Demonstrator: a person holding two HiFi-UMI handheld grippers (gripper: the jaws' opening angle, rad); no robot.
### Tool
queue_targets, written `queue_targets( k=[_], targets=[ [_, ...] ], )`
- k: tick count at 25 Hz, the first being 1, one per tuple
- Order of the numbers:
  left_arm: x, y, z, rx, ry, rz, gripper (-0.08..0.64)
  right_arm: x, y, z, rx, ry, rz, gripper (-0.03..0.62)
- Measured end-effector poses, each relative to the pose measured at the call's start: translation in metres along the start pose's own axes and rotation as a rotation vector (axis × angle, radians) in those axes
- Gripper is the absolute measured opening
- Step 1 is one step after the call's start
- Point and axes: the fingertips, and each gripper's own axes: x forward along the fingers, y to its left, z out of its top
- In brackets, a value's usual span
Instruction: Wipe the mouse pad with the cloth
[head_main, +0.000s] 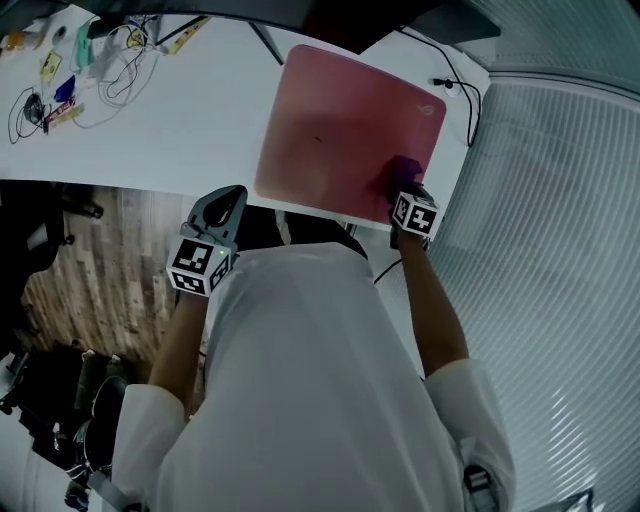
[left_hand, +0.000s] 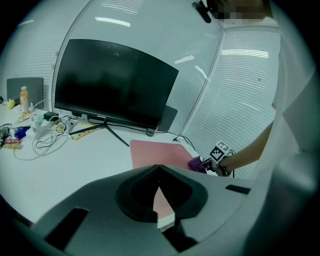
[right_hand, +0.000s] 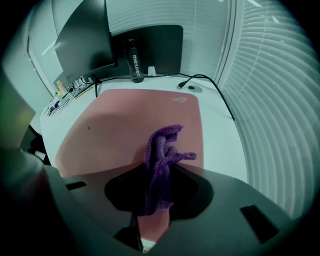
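Note:
A pink mouse pad lies on the white desk; it also shows in the left gripper view and the right gripper view. My right gripper is shut on a purple cloth, bunched between its jaws and resting on the pad's near right corner. The cloth shows small beside the right gripper's marker cube. My left gripper hovers off the desk's near edge, left of the pad; its jaws meet with nothing held.
A dark monitor stands at the desk's back. Cables and small items clutter the far left. A black cable runs past the pad's right side. A dark bottle stands behind the pad. Window blinds line the right.

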Motion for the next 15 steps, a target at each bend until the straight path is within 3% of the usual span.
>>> queue_targets(
  k=[15],
  targets=[
    [0.005, 0.040, -0.005, -0.041, 0.009, -0.029, 0.017, 0.014, 0.105, 0.028, -0.076, -0.004, 0.095, 0.133]
  ],
)
